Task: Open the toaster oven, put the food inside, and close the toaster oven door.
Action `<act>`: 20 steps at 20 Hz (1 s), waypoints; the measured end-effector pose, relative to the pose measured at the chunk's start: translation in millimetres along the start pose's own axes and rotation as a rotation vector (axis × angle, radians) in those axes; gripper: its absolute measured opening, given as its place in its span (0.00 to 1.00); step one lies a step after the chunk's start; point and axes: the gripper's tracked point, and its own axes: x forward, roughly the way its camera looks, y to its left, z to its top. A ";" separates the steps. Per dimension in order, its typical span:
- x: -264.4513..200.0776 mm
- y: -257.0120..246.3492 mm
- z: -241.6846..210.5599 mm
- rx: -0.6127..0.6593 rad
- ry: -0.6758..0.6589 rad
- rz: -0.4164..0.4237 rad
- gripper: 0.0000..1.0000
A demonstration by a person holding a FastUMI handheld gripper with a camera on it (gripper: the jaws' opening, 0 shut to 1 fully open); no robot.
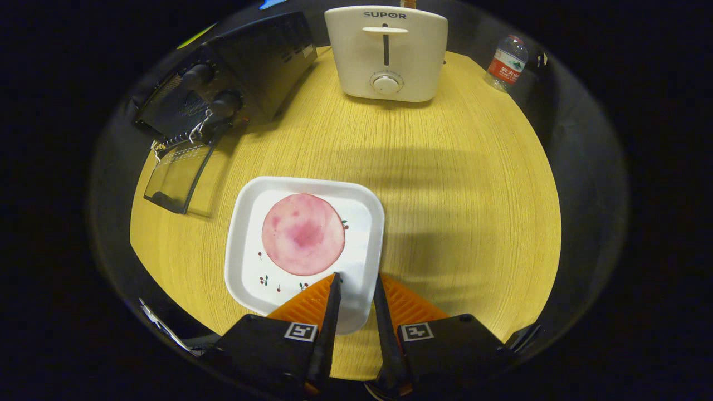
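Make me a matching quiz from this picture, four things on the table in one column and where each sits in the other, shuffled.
Things:
1. pink round slice
2. toaster oven
3. white toaster
4. water bottle

Places:
A. far corner of the table, right of the toaster
B. on the white plate, just ahead of the open gripper
C. far left, glass door dropped open
D. far edge, straight beyond the fingers

Pairs: 1-B, 2-C, 3-D, 4-A

"SUPOR" stands on the white toaster (386, 53).
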 end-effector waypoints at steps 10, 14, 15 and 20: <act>3.4 -4.7 -0.9 0.208 0.009 0.139 0.03; 1.8 -1.3 -7.8 0.283 0.022 0.211 0.02; 0.0 -1.0 -8.2 0.317 0.024 0.230 0.02; -10.4 3.3 -10.7 0.392 -0.003 0.312 0.02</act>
